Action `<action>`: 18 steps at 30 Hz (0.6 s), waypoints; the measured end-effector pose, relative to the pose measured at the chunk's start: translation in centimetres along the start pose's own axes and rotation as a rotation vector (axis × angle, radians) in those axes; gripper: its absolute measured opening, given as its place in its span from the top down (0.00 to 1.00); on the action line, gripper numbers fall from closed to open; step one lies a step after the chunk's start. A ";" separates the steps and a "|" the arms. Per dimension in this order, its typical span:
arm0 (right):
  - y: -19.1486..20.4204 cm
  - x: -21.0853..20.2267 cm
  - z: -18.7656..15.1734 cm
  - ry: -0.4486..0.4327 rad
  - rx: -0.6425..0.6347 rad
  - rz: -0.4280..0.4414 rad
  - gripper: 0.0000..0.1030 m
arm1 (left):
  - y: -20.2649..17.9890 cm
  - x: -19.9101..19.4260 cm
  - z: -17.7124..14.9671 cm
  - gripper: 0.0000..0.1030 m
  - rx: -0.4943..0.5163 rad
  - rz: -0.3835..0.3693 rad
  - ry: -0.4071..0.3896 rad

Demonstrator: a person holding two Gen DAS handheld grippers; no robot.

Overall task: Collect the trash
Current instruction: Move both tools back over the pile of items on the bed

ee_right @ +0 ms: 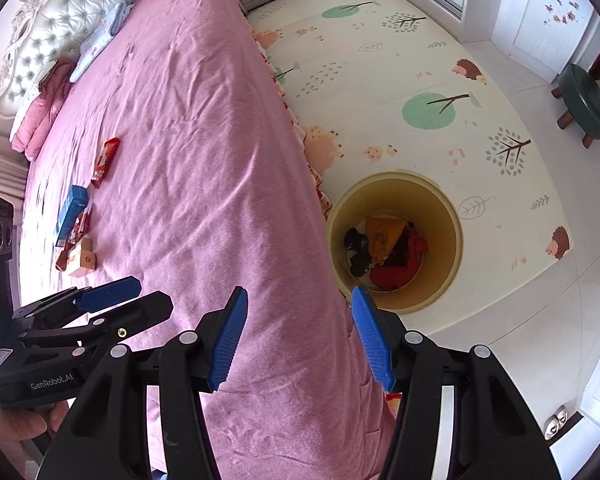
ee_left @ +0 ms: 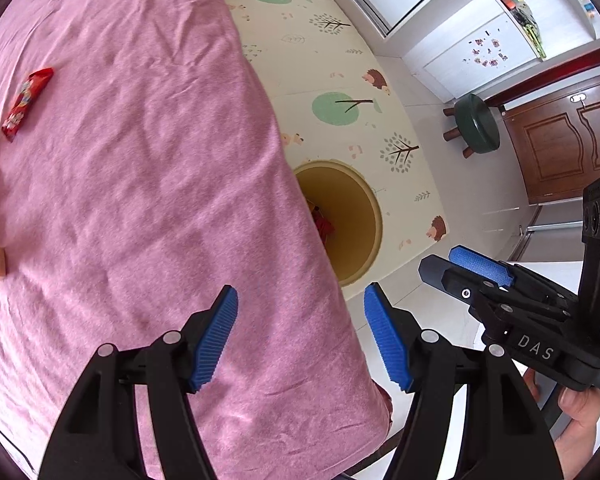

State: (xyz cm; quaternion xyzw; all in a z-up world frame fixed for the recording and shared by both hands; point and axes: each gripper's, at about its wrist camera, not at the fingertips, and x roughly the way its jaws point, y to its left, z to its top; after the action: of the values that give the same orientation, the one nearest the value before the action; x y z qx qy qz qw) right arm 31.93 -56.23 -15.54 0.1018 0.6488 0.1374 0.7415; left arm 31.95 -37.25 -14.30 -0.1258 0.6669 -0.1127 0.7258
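- Left claw [ee_left: 300,340]: jaws apart, nothing between the blue pads; hangs over the bed's near corner, pointing steeply down.
- Right claw [ee_right: 300,336]: jaws apart, likewise empty; it straddles the bed edge, with the bin just beyond its right pad.
- Trash left on the bed: red wrapper [ee_right: 105,162] lying flat; beyond it toward the bed's far side, a blue box [ee_right: 72,211], a second red-and-white packet and small wooden blocks [ee_right: 83,262] clustered together, touching or overlapping. All well apart from both claws.
- Handling, judged: the wrapper looks light, thin and crinkly, probably slick film; pinch it across its narrow width near mid-length, pads pressed slightly into the cover so a pad gets under an edge. The blue box looks stiff and light; take it across its short sides.
- Surface: pink bedcover [ee_right: 204,152], soft and creased; it will give under pressure and could bunch into the jaws with the wrapper.
- Yellow bin [ee_right: 444,248] stands on the floor against the bed's side, already holding red, black and yellow rubbish.
- Room: patterned play mat [ee_right: 380,92], green stool [ee_right: 586,106], tufted headboard [ee_right: 72,12], wooden door [ee_left: 560,136].
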 end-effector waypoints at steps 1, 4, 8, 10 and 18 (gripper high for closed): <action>1.0 0.0 -0.2 0.002 -0.014 0.003 0.48 | 0.9 -0.6 -0.6 0.36 -0.017 -0.001 -0.007; 4.0 0.2 -1.0 0.011 -0.062 0.009 0.48 | 3.7 -2.3 -2.2 0.36 -0.066 0.002 -0.032; 8.6 0.6 -2.2 0.027 -0.128 0.017 0.48 | 7.7 -4.6 -4.8 0.34 -0.122 0.018 -0.067; 10.8 0.9 -2.8 0.030 -0.148 0.025 0.48 | 9.8 -5.7 -6.1 0.33 -0.137 0.036 -0.081; 19.5 2.4 -5.5 0.048 -0.231 0.039 0.48 | 18.2 -9.2 -10.5 0.29 -0.208 0.079 -0.119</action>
State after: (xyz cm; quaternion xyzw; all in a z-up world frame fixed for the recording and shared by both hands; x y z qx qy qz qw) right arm 25.42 -37.17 -12.10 0.0252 0.6441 0.2279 0.7298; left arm 20.62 -17.43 -12.53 -0.1806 0.6353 -0.0068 0.7509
